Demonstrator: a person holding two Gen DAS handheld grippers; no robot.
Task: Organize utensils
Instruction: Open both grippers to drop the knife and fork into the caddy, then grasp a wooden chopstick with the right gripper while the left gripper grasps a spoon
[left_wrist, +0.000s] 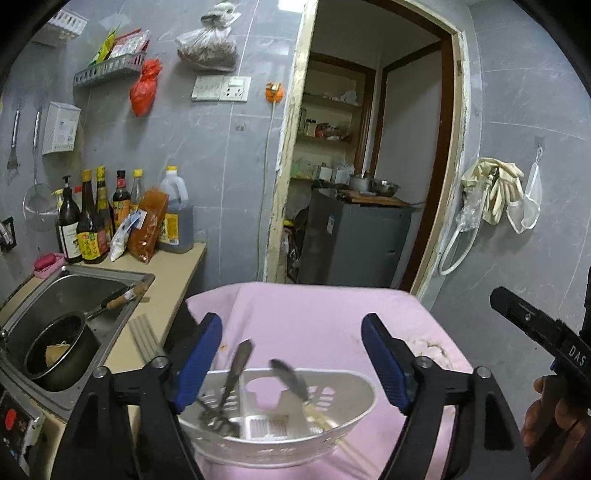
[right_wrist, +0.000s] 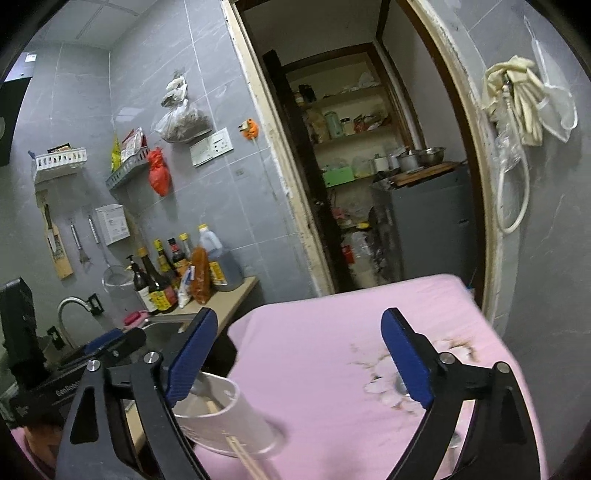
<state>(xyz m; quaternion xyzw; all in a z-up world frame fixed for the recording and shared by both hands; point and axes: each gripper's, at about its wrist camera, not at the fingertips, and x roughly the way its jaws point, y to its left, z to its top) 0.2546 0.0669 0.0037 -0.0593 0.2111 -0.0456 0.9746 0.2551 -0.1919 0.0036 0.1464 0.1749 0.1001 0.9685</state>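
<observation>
L gripper (left_wrist: 291, 363) gapes over white caddy (left_wrist: 280, 435), spoons upright inside (long axis crosswise). R gripper (right_wrist: 295, 358), also released, sits beside it

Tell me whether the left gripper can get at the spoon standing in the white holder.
Probably yes. The left gripper is open, and the spoon leans up out of the white holder right between its fingers, with nothing above it. A metal utensil stands close beside it.
</observation>
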